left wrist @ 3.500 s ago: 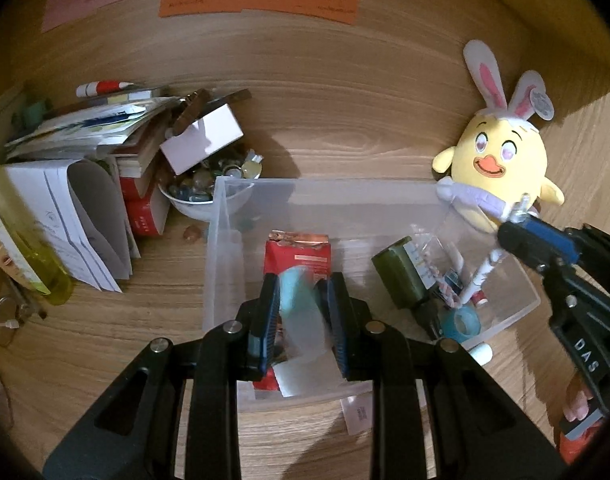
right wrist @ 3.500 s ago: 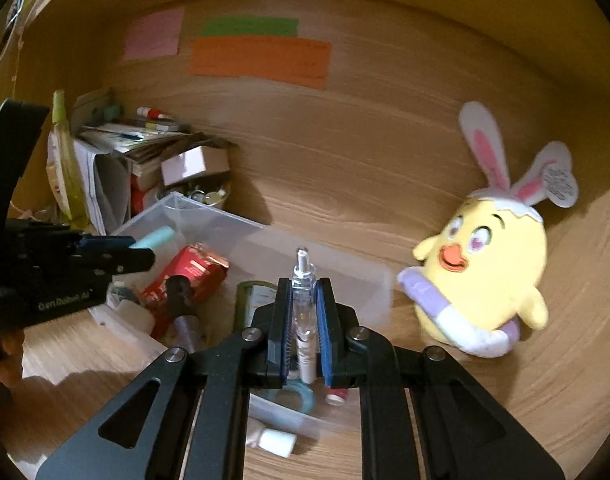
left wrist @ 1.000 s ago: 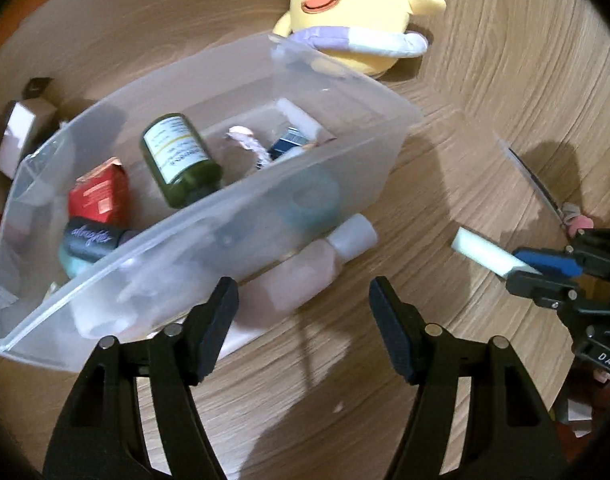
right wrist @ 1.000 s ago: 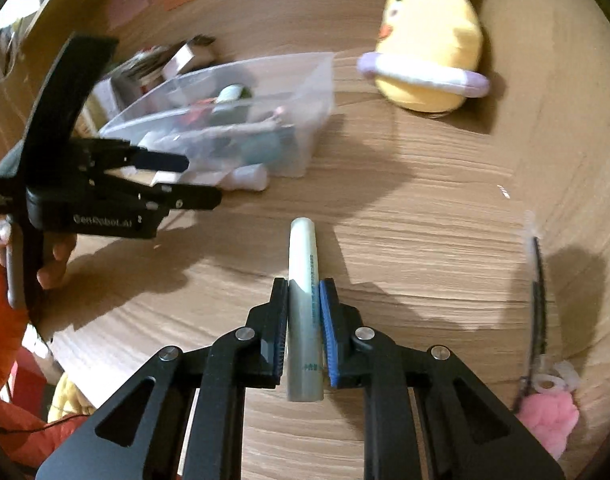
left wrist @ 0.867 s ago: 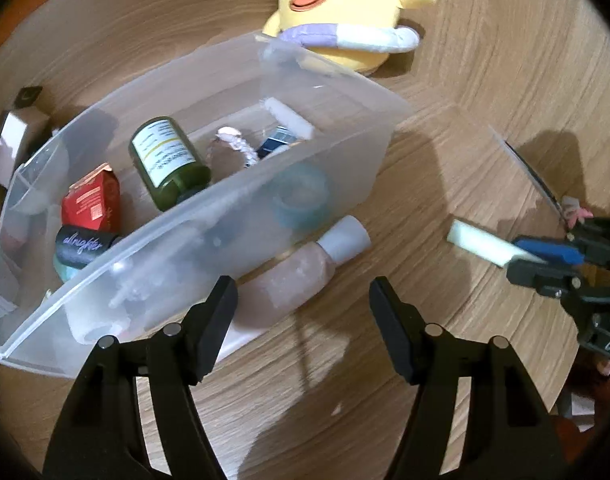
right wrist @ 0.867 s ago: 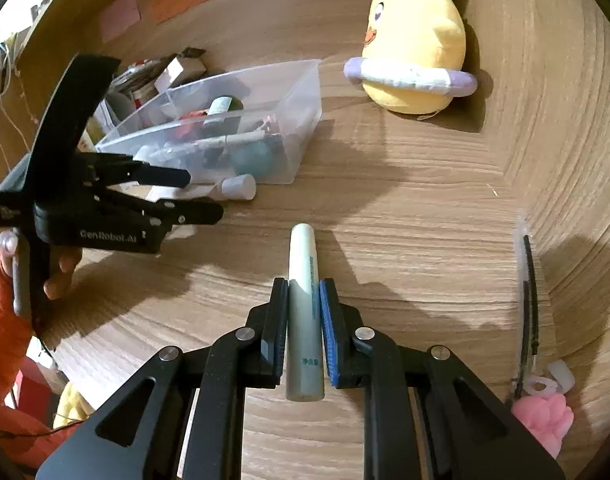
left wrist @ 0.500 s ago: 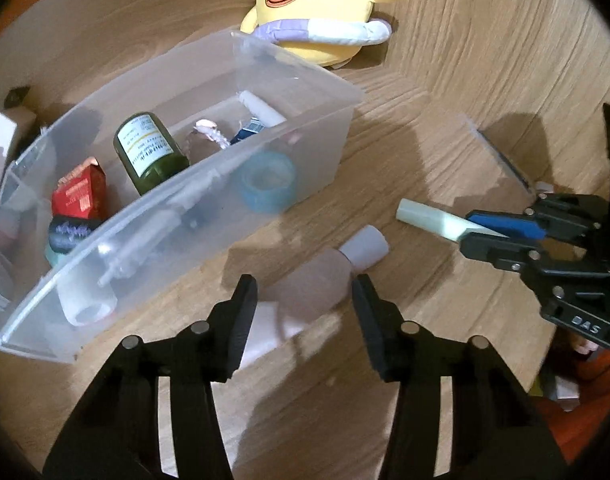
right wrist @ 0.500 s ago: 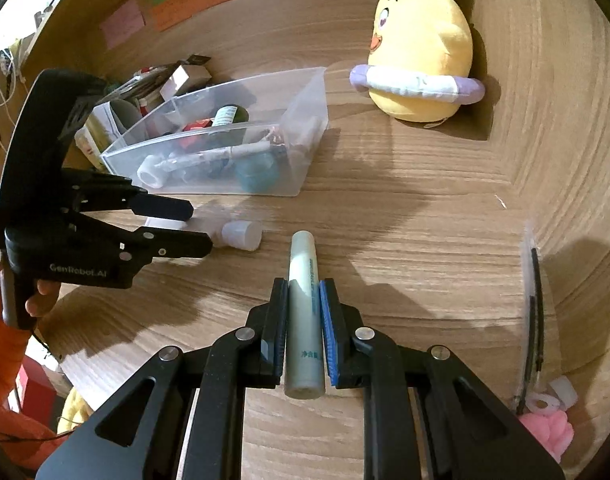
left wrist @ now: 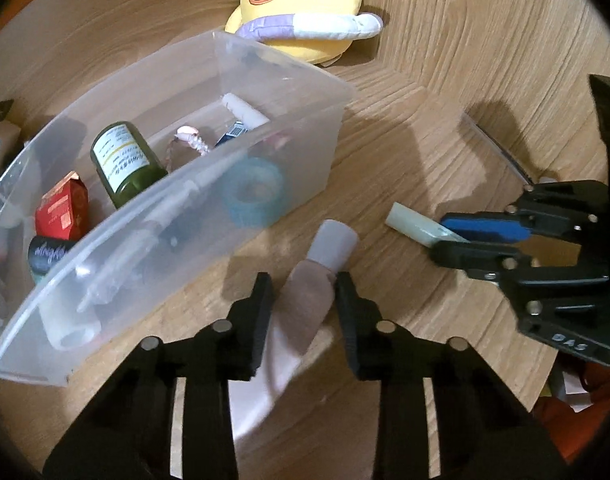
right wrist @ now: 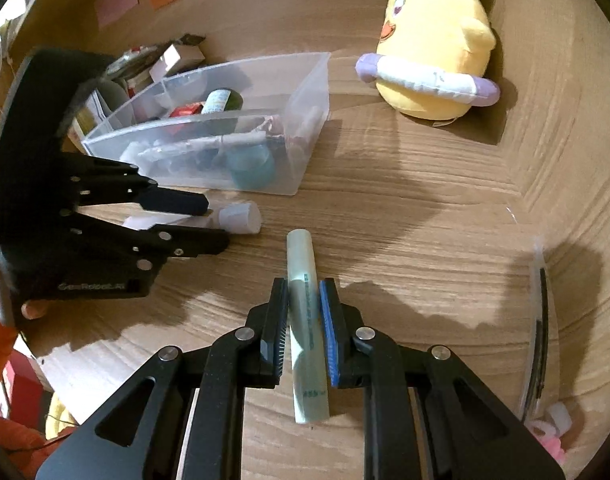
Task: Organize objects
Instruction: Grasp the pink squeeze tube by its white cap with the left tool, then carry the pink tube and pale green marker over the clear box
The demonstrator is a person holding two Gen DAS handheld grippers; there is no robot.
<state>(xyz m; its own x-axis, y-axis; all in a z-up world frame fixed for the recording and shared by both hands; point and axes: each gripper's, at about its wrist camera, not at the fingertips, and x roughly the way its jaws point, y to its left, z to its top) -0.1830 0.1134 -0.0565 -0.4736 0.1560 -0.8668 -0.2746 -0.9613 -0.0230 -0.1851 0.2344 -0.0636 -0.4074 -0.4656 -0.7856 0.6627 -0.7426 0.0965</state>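
Observation:
A pink tube with a pale cap lies on the wooden table in front of the clear plastic bin. My left gripper straddles the tube, jaws closing, and both pads touch its sides. To the right, my right gripper is shut on a pale green tube just above the table. The right wrist view shows the left gripper around the pink tube beside the bin. The bin holds a green bottle, a red carton and a blue tape roll.
A yellow chick plush sits behind the bin to the right. A long thin packaged item and a pink fluffy thing lie at the far right. Boxes and papers pile up behind the bin. A hand in an orange sleeve holds the left gripper.
The left jaws have narrowed from wide open onto the pink tube, which has turned to line up between them. The right gripper, still shut on the green tube, has drifted closer to the left one.

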